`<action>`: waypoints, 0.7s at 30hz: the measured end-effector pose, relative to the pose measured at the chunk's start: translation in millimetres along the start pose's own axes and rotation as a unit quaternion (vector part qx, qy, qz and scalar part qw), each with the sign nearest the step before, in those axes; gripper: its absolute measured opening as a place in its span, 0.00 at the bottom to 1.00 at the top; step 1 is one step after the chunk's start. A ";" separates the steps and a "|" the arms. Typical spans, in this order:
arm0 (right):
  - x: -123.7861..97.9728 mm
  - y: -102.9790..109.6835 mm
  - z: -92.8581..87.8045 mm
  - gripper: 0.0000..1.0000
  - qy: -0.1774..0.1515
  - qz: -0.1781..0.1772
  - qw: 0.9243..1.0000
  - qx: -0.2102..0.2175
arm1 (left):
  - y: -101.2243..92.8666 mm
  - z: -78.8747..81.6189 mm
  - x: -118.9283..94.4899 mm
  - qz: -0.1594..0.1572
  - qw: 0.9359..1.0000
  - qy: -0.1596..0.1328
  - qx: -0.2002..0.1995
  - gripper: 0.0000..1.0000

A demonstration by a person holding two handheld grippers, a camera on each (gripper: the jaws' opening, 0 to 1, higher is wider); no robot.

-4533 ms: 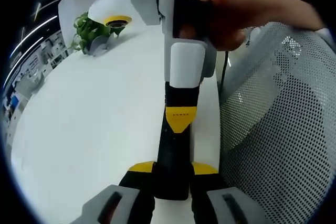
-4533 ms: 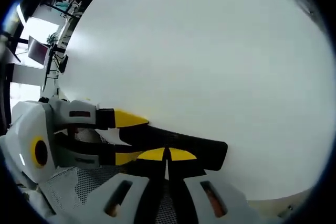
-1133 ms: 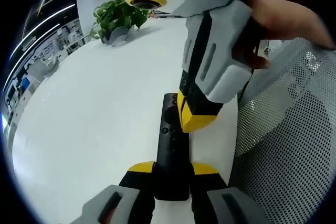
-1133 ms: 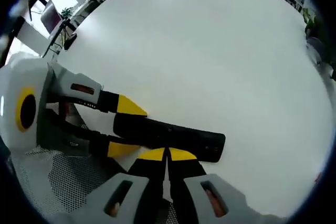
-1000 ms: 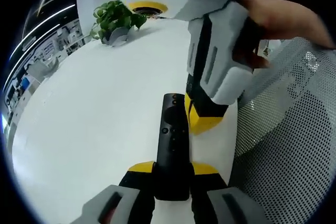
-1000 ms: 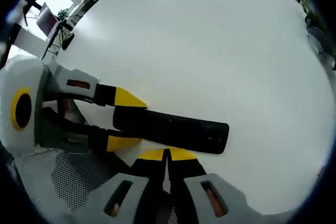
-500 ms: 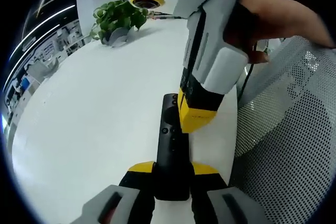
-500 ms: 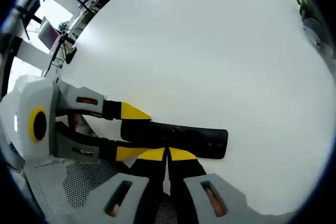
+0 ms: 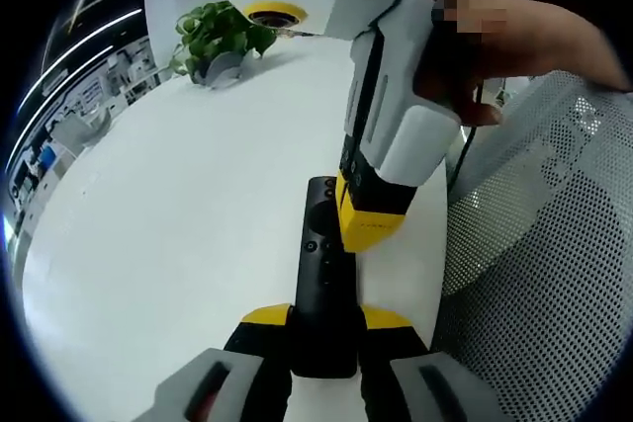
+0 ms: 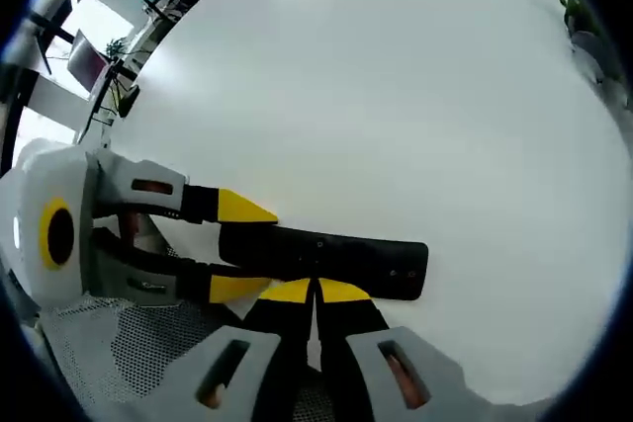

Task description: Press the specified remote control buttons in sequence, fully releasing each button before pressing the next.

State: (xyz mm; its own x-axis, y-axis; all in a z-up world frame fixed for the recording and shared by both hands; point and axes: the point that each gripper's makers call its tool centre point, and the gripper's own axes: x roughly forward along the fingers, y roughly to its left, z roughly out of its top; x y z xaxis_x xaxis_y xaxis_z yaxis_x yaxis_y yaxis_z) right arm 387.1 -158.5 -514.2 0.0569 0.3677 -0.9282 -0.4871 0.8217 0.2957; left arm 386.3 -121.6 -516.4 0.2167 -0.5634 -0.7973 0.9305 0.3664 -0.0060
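Observation:
A black remote control (image 9: 321, 274) lies lengthwise over the white table, and my left gripper (image 9: 324, 318) is shut on its near end, one yellow-tipped jaw on each side. My right gripper (image 9: 368, 227), held by a hand, comes down from the upper right with its yellow tips together, touching the remote's upper right part near the buttons. In the right gripper view my own tips (image 10: 316, 291) are shut and rest against the remote (image 10: 346, 252). There the left gripper (image 10: 242, 247) reaches in from the left and clasps the remote's end.
The round white table (image 9: 178, 195) spreads out to the left and ahead. A potted green plant (image 9: 213, 37) stands at its far edge. A white mesh chair back (image 9: 534, 274) is close on the right, and shows as mesh (image 10: 129, 343) in the right gripper view.
One second ago the right gripper's tips hung just off the remote's right side. They have since come back down onto it and stay there. The left gripper keeps its hold.

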 end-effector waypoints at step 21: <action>0.8 1.4 -1.6 0.00 0.012 0.011 0.999 0.031 | -1.6 1.4 1.0 -0.008 1.000 -0.010 0.014 0.24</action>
State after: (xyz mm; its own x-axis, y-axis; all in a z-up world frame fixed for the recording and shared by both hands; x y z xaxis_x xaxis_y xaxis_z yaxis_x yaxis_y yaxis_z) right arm 385.1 -157.7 -514.8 0.0249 0.3766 -0.9260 -0.4332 0.8389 0.3295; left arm 385.4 -123.7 -516.4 0.2070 -0.5843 -0.7847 0.9418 0.3361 -0.0019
